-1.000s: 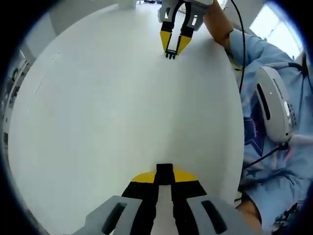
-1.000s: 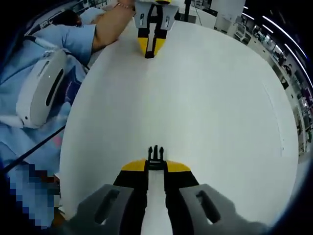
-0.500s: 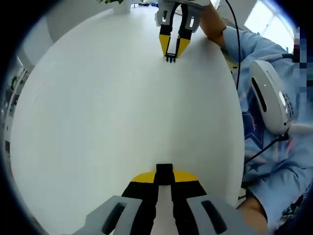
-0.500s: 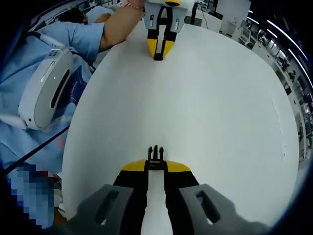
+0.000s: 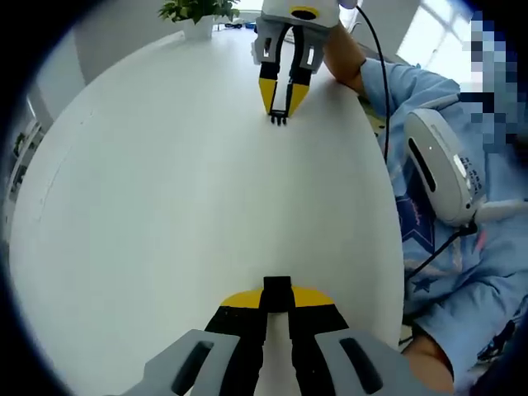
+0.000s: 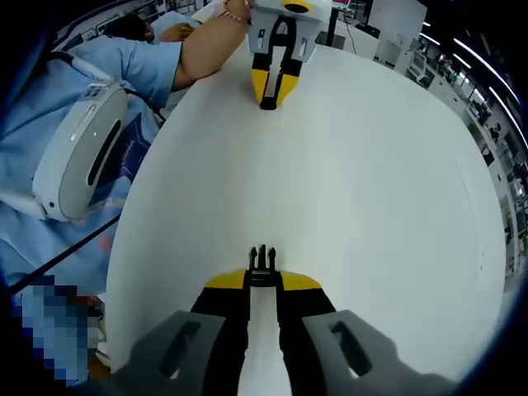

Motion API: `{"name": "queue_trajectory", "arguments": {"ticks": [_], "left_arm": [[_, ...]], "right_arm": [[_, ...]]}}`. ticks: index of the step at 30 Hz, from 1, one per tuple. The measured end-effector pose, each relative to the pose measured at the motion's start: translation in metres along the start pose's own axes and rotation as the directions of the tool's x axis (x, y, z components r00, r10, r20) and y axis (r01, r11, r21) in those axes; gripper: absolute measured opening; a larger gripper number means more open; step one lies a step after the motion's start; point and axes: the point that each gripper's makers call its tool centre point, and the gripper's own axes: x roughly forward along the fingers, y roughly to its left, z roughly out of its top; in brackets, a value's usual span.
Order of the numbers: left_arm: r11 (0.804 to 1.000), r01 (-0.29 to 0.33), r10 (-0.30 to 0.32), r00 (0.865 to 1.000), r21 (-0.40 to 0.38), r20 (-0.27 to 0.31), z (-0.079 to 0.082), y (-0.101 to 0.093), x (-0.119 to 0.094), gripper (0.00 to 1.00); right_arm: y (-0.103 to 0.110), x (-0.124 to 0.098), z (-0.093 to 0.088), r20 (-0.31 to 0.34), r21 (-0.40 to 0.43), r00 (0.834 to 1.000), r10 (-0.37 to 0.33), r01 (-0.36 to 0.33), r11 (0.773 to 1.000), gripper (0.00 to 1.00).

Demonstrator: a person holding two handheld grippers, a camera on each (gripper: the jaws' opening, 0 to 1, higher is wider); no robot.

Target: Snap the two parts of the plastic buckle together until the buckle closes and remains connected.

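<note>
In the left gripper view my left gripper (image 5: 277,299) is shut on the black socket half of the buckle (image 5: 277,291), which sticks out between the yellow tips. Across the white table (image 5: 165,206) my right gripper (image 5: 279,114) faces it, shut on the pronged half (image 5: 280,116). In the right gripper view my right gripper (image 6: 262,279) holds the pronged buckle half (image 6: 262,261), prongs pointing forward. The left gripper (image 6: 270,97) shows at the far side with the socket half (image 6: 268,102) in its tips. The two halves are far apart.
A person in a light blue shirt (image 5: 445,247) sits at the table edge, with a white headset (image 5: 437,173) on the chest. A potted plant (image 5: 196,11) stands at the far edge. An arm (image 6: 206,45) reaches in behind the left gripper.
Both views have shifted as the hands turned. The facing gripper appears a little closer and larger in each view. Both halves stay gripped.
</note>
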Motion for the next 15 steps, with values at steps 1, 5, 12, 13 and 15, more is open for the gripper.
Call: {"name": "queue_trajectory", "arguments": {"ticks": [1,5,12,13,15], "left_arm": [[1.0,0.0,0.0,1.0,0.0,0.004,0.001,0.0,0.0,0.09],[1.0,-0.001,0.001,1.0,0.008,0.024,0.008,0.002,0.004,0.09],[0.999,-0.012,0.01,0.999,0.032,0.043,0.016,0.001,0.008,0.09],[0.999,-0.013,0.012,0.999,0.034,0.045,0.017,0.001,0.009,0.09],[0.999,-0.018,0.016,0.999,0.041,0.048,0.019,0.001,0.009,0.09]], "right_arm": [[0.0,0.0,0.001,0.001,-0.003,1.0,0.0,0.0,1.0,0.12],[0.0,0.001,0.002,0.004,-0.003,1.0,-0.002,0.002,1.0,0.12],[0.002,0.004,0.008,0.017,-0.005,1.0,-0.003,0.003,1.0,0.12],[0.002,0.004,0.008,0.017,-0.003,1.0,-0.004,0.004,1.0,0.12],[0.003,0.004,0.009,0.017,-0.003,1.0,-0.005,0.005,1.0,0.12]]}}
